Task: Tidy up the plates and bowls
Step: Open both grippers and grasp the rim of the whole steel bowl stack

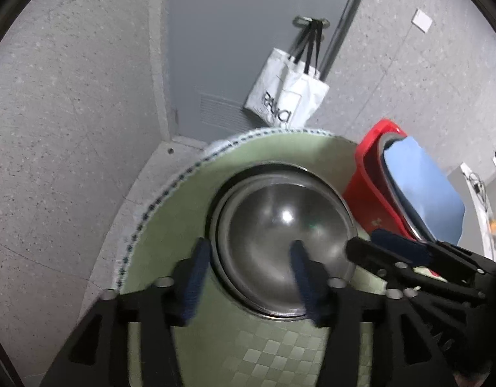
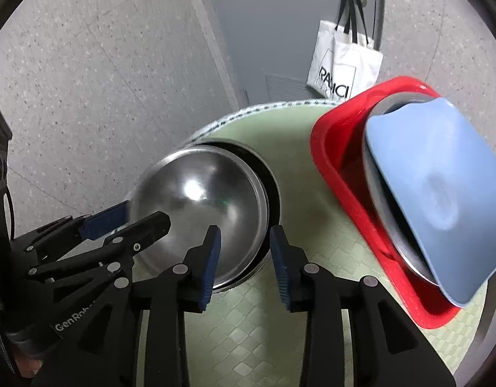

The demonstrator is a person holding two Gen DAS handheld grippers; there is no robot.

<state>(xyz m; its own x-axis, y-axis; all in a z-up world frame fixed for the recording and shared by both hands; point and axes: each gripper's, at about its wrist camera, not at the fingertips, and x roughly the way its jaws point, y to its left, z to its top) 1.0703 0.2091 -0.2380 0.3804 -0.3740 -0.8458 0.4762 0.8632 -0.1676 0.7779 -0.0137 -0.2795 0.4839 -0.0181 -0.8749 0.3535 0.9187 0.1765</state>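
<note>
- Round desk (image 2: 248,338) with pale green checked cover: carries all items.
- Stack of nested stainless-steel bowls (image 2: 199,206), inverted near the desk's left edge, domes up; probably for compact, stable storage.
- Left claw (image 1: 248,277): part open, straddling the bowl rim, one pad outside, one over the dome; nothing gripped.
- Right claw (image 2: 244,258): part open across the opposite rim; pads clear, nothing held.
- Red plastic basin (image 2: 341,174) just right of the stack: holds a steel plate (image 2: 380,193) and a blue square plate (image 2: 435,193), leaning, likely awaiting sorting.
</note>
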